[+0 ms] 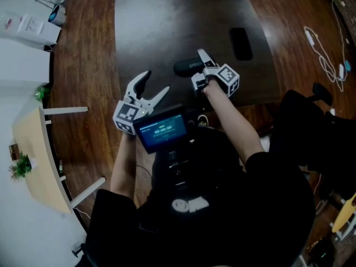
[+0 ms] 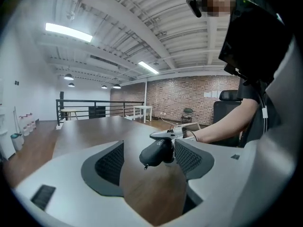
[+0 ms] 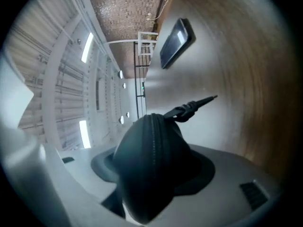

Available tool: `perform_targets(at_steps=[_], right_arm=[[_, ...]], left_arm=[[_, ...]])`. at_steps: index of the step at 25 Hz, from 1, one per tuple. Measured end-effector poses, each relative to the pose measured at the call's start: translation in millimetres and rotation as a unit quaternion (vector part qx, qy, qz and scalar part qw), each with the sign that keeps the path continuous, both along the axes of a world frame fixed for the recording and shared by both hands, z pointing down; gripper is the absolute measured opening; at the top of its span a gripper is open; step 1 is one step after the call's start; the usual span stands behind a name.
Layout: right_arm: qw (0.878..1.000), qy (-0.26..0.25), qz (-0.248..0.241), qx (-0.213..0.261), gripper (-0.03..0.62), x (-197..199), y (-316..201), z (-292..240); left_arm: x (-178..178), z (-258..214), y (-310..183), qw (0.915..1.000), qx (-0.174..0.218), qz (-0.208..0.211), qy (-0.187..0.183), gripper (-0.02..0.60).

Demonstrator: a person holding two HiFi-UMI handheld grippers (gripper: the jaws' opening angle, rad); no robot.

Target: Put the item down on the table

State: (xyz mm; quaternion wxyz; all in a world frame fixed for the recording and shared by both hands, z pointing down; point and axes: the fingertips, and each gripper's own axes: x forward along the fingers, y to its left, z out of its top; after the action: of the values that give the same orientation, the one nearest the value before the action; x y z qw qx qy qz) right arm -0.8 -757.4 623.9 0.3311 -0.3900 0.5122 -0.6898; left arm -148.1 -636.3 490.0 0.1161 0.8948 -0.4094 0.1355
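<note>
A black zippered case is clamped between the jaws of my right gripper near the front edge of the dark table. In the right gripper view the case fills the jaws and its zip pull sticks out toward the table. From the left gripper view the case hangs low over the tabletop; I cannot tell whether it touches. My left gripper is open with nothing in it, left of the case and just off the table's front edge.
A black phone lies flat on the table beyond the right gripper. White cables trail on the wooden floor at the right. A pale wooden table and white boxes stand at the left.
</note>
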Motion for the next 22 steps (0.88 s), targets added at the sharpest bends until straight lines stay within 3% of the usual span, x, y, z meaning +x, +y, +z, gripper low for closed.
perform_targets(at_steps=[7,12,16,20,22], right_arm=[[0.997,0.05,0.0,-0.064,0.347,-7,9,30],[0.995,0.061,-0.002,-0.081,0.365,-10,19,39],[0.994,0.048,0.019,-0.092,0.44,-1,24,45],[0.994,0.052,0.018,-0.092,0.447,2,30,48],[0.993,0.067,0.018,-0.092,0.485,7,34,47]], left_arm=[[-19,-5,8,0.9995,0.002,-0.023,0.02,0.334],[-27,-6,12,0.9993,0.003,-0.029,0.025,0.334],[-23,-4,15,0.9994,-0.001,-0.026,0.024,0.334],[-22,-6,17,0.9994,0.001,-0.024,0.026,0.334],[-22,-7,17,0.9993,0.002,-0.024,0.029,0.334]])
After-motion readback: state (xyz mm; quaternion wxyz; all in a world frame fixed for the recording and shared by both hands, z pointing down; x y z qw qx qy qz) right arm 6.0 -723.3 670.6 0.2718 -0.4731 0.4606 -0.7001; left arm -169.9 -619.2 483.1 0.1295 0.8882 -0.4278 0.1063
